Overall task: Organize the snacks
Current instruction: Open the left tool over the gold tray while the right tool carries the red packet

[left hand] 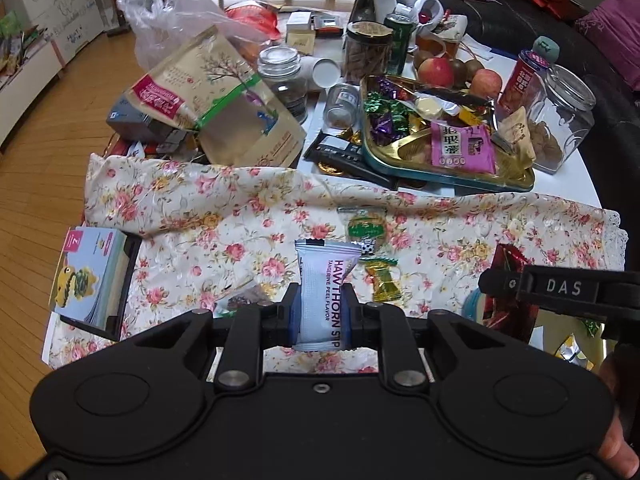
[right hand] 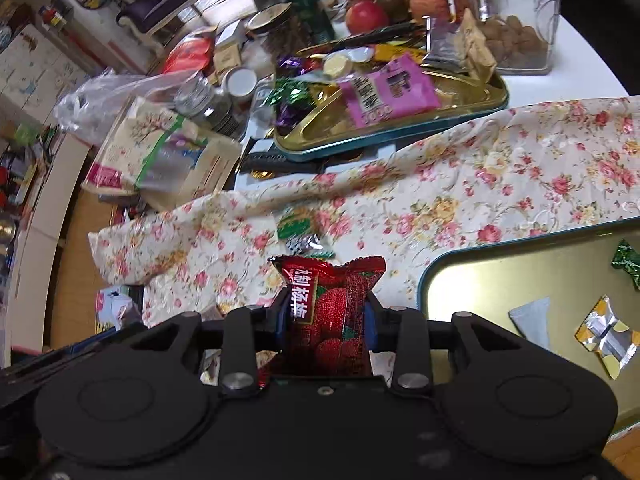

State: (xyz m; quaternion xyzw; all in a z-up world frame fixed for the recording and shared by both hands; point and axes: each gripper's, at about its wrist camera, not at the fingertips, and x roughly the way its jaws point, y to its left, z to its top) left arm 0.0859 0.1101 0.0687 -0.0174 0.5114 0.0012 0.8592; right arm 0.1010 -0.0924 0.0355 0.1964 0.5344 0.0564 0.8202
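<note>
On the table, a cream cotton cloth (left hand: 224, 208) printed with pink and yellow roses lies rumpled, its far edge folded into a soft ridge. Beyond it sits a shallow gold-lined tin tray (left hand: 400, 160) with a teal rim, heaped with foil-twisted candies in purple and green and a flat pink sachet (left hand: 462, 146). Behind the tray stand two red apples, a clear square glass jar (left hand: 568, 116) part-filled with brown nuts, and a kraft paper pouch (left hand: 236, 112) leaning on its side.

The left gripper (left hand: 322, 308) has its black jaws pressed together on a white and pale-lilac hawthorn strip packet (left hand: 320, 300). The packet is a smooth, matte pillow pack with crimped ends, standing upright between the pads, its top end well clear of the fingertips. Just beyond it on the cloth lie a green-labelled candy (left hand: 366, 228) and a gold foil candy (left hand: 384, 280), both crinkled.

The right gripper (right hand: 326, 312) has its jaws partly closed on a glossy red snack packet (right hand: 332, 312) printed with bumpy red berries. The packet bulges between the blue pads and its serrated top edge rises above the fingertips. Beside this gripper, on the right, a second gold-lined tin tray (right hand: 480, 280) with a teal rim holds a green-wrapped candy (right hand: 626, 262), a grey sachet (right hand: 532, 320) and a yellow and silver foil packet (right hand: 606, 336), well apart from one another.
</note>
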